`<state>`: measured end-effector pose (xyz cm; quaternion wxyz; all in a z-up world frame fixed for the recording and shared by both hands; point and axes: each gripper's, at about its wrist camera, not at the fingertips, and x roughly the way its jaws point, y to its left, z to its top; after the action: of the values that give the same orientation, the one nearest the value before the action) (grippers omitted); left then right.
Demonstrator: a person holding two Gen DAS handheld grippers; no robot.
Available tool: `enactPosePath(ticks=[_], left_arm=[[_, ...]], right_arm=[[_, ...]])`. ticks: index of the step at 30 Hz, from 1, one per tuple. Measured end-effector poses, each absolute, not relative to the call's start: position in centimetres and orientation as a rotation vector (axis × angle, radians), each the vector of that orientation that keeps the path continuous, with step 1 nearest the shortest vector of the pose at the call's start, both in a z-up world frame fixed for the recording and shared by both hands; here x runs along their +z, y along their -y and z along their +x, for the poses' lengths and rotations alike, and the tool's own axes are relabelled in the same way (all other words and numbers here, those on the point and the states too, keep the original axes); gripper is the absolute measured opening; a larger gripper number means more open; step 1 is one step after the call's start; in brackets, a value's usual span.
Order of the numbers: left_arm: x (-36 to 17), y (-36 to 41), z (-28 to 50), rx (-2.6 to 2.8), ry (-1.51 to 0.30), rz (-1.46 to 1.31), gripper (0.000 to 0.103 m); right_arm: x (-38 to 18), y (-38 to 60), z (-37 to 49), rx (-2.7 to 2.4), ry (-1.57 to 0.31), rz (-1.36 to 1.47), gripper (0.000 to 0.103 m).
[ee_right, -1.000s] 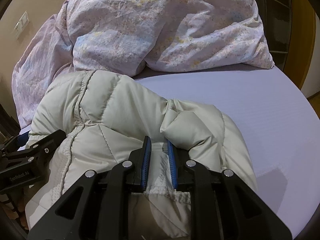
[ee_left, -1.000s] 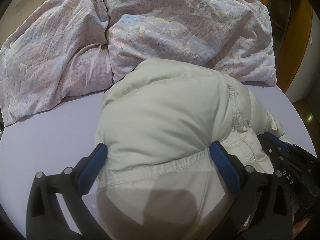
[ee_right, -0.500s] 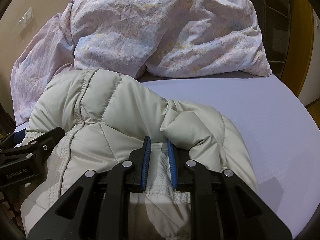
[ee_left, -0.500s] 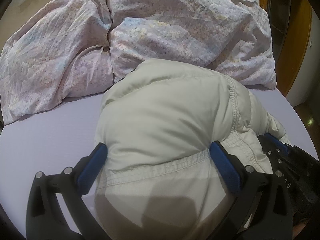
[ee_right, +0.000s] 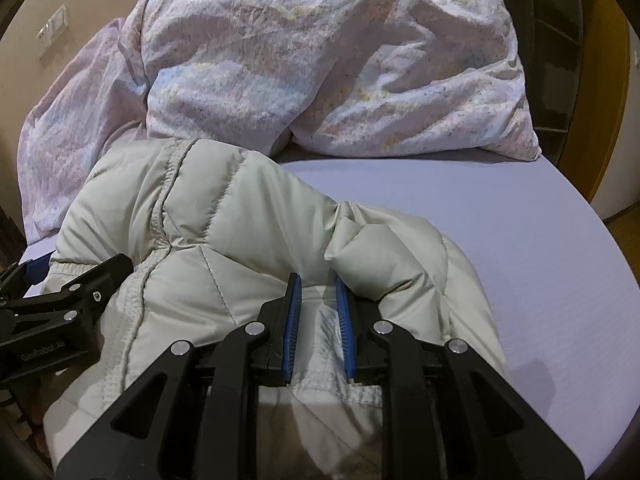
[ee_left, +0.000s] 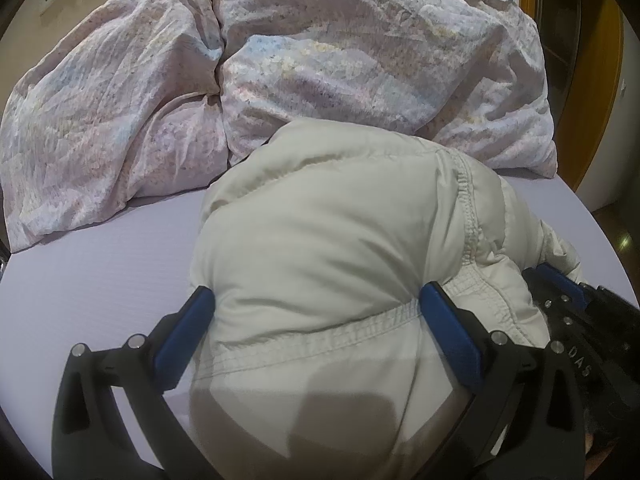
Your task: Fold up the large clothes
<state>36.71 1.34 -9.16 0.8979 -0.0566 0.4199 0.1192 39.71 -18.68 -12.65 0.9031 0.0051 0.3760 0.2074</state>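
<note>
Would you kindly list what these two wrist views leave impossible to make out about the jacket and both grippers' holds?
- Puffer jacket, left wrist view: its near end is cut off by the bottom edge, so its overall fold is unclear.
- Left gripper: whether its wide-set jaws press the jacket; the bulging fabric hides the contact.
- Right gripper, right wrist view: what part it pinches; puffed folds hide it.
- Bed sheet under the jacket: covered.

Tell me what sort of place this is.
Most likely a bedroom: a bed with a lilac sheet, a crumpled floral duvet heaped at its far end, and a cream puffer jacket lying on it.
</note>
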Motion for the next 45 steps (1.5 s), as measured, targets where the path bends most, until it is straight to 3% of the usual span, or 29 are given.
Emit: enactPosePath(ticks=[5,7,9,23,45], left_arm=[[-7.0,-2.2,35.4,0.255,-0.889,-0.158,0.101],[-6.3,-2.8,34.8,0.259,-0.878,-0.164,0.101],[-6.2,-3.2,34.7,0.262,-0.884,-0.175,0.101],[-8.9,-1.9,36.0,0.249,-0.915,-0.141,0.101],[-9.2,-1.4,36.1,0.269,-0.916,-0.085,0.101]], right_arm=[[-9.8,20.4,39.2,0.435,-0.794,0.066,0.031],[-8.8,20.5,38.9,0.435,-0.775,0.081,0.049],[-8.4,20.1,38.7,0.438,-0.773,0.069,0.059],[-12.6,19.9,39.1,0.407,-0.803,-0.023,0.058],[-12.9,20.6,38.5,0.426,-0.805,-0.023,0.059]])
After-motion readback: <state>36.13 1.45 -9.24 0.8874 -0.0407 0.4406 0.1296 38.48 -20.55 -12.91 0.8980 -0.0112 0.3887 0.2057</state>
